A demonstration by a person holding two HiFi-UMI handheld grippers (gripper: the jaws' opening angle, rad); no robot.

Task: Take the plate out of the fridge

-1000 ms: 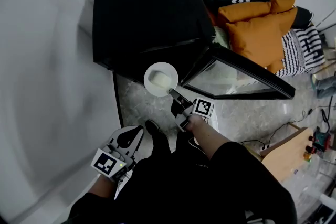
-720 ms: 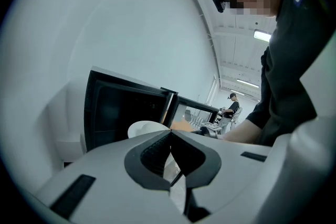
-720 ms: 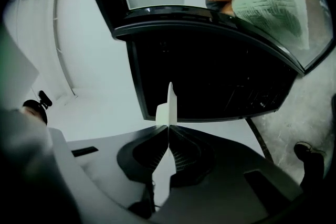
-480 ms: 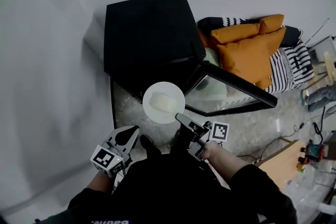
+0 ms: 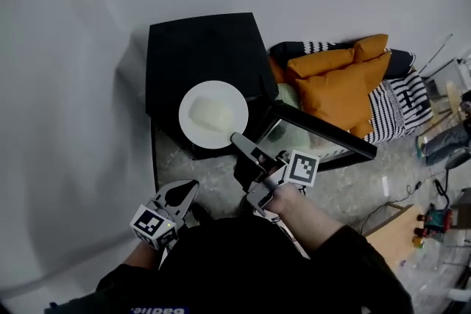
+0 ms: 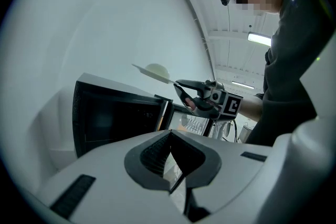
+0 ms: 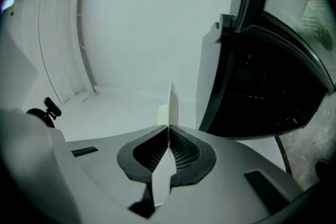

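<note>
A plain white wall [image 5: 110, 48] fills the space left of and beyond the right gripper [image 5: 237, 137]. Beneath the gripper lies a grey marbled floor [image 5: 202, 176]. To its right, 2 orange cushions [image 5: 338, 84] rest among black-and-white striped cushions [image 5: 401, 95]. Further right, nearer the person, a wooden table [image 5: 391, 230] shows. Overhead, a strip light [image 6: 260, 38] glows.

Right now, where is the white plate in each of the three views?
Head view: centre, the plate lies flat, overlapping the front edge of the black fridge, its rim pinched by the right gripper.
Left gripper view: upper middle, a thin slanted line, edge-on.
Right gripper view: centre, an upright sliver between the fingers.
Shared landmark: the black fridge.
</note>
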